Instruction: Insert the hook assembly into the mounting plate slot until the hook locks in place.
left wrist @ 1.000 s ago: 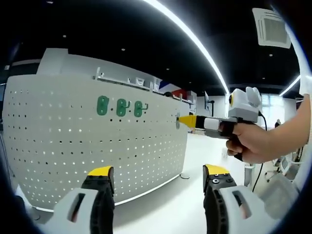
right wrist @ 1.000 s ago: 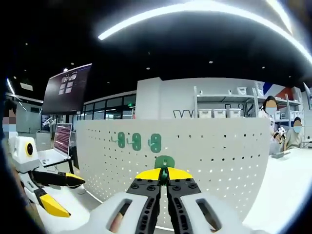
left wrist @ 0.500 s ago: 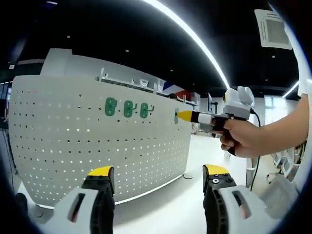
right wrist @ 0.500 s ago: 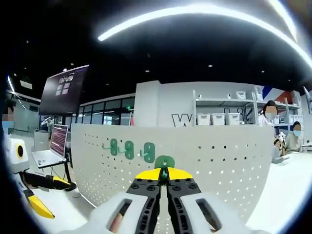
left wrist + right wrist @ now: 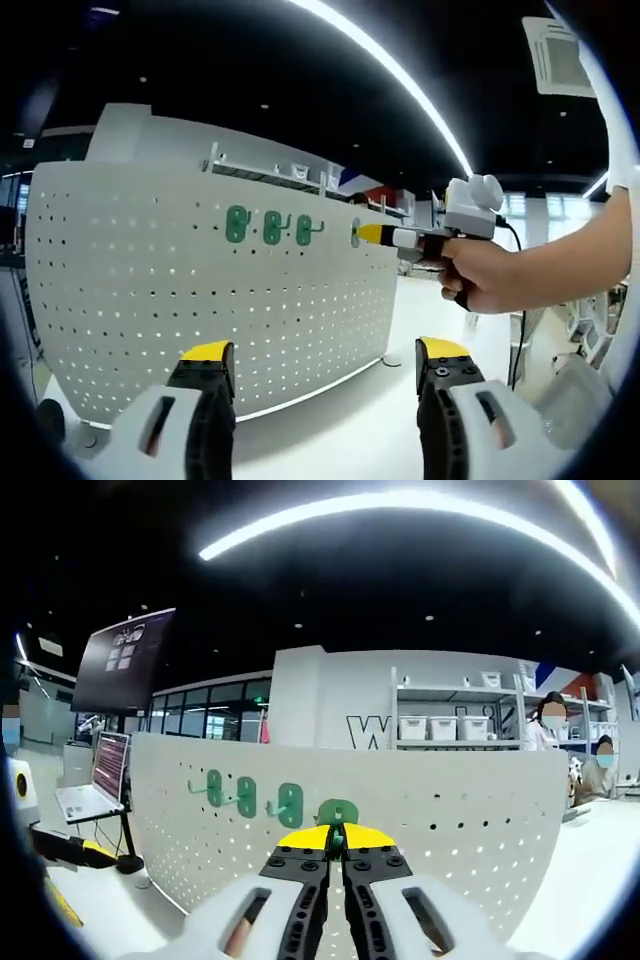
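A white perforated mounting plate (image 5: 200, 290) (image 5: 450, 830) stands upright. Three green hooks (image 5: 270, 227) (image 5: 245, 792) hang in a row near its top edge. My right gripper (image 5: 337, 836) is shut on a fourth green hook (image 5: 338, 812), held against the plate to the right of the row. In the left gripper view that gripper (image 5: 372, 234), held by a person's hand (image 5: 480, 275), comes in from the right with the green hook (image 5: 355, 232) at its yellow tips by the plate's upper right corner. My left gripper (image 5: 325, 358) stands open and empty, back from the plate.
A white table surface (image 5: 340, 420) runs under the plate. Behind the plate are shelves with white bins (image 5: 450, 725), people seated at the right (image 5: 585, 765), and a dark screen (image 5: 125, 660) with a laptop (image 5: 95, 780) at the left.
The right gripper with its hook has risen toward the plate's top edge and drawn nearer the row of three hooks. The left gripper stays open.
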### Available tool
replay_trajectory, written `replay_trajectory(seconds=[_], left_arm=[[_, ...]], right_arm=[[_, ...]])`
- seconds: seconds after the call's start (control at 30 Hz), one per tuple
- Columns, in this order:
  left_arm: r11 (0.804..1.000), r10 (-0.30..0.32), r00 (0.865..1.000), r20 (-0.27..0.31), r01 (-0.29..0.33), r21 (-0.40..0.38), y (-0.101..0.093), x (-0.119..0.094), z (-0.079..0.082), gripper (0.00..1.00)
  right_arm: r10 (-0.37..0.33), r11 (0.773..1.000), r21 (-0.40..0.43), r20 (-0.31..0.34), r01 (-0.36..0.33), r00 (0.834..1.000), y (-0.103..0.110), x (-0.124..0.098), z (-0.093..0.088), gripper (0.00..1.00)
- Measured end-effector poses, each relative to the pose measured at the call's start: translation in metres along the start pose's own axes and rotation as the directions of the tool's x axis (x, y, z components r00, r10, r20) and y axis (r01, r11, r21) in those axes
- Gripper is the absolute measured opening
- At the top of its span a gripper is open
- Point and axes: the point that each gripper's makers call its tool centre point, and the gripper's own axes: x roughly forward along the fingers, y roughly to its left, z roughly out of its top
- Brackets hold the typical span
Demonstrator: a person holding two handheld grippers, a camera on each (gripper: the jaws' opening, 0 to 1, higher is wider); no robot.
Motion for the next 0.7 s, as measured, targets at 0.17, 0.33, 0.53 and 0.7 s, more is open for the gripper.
replay_trajectory(seconds=[0.17,0.33,0.53,0.7], left_arm=[[1.0,0.009,1.0,0.003,-0.009,-0.002,0.003,-0.002,0.001,0.76],[1.0,0.015,1.0,0.001,-0.015,-0.001,0.005,-0.003,0.001,0.76],[1.0,0.025,1.0,-0.008,-0.025,-0.003,0.008,-0.004,-0.003,0.75],[1.0,0.029,1.0,-0.011,-0.03,-0.002,0.009,-0.006,-0.003,0.74]], right_arm=[[-0.008,1.0,-0.008,0.001,0.008,1.0,-0.005,0.009,0.002,0.01],[-0.007,1.0,-0.016,0.001,0.007,1.0,-0.004,0.016,0.002,0.01],[-0.015,1.0,-0.013,0.002,0.015,1.0,-0.005,0.024,0.0,0.01],[-0.022,1.0,-0.02,-0.001,0.022,1.0,-0.006,0.031,-0.003,0.01]])
